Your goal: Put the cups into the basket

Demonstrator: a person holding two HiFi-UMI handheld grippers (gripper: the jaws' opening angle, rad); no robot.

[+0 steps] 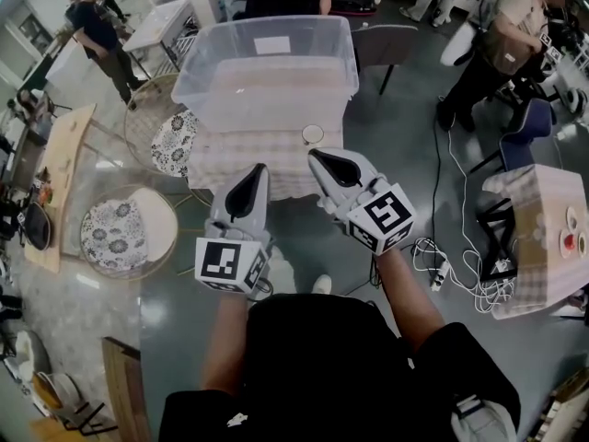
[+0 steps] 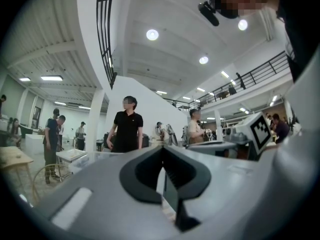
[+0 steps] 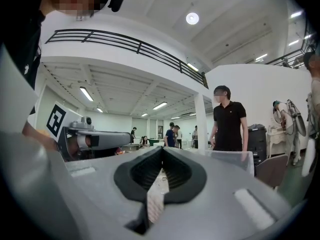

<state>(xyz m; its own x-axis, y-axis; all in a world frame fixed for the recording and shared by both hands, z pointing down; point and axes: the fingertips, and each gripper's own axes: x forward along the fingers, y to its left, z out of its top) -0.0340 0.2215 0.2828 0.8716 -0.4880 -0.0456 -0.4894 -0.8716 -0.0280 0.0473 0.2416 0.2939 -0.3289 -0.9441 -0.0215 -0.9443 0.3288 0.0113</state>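
Busy open workshop with grey flooring, people standing about, and a table point(image 1: 241, 166) under a checked cloth straight ahead. Both tools are held level short of it. The right gripper point(image 1: 316, 154) has its jaws pressed together with nothing between them, and its own view shows the dark pads meeting in one seam. The left gripper point(image 1: 259, 169), at its nine o'clock, is closed and empty in the same way.

Only one cup point(image 1: 313, 134) shows. It stands on the cloth near the table's near edge, at twelve o'clock from the right gripper's tip, close but apart from it. From the left gripper's tip it lies at about one o'clock. Beyond the cup, from eleven to twelve o'clock, sits the basket point(image 1: 197, 74), a clear plastic tub with tall walls, and I can make out nothing inside it.

The main risk, as I judge it, is reaching on with the jaws closed, since the tip would nudge the cup over or off the edge instead of straddling it. The tub's high rim could also catch a cup carried too low
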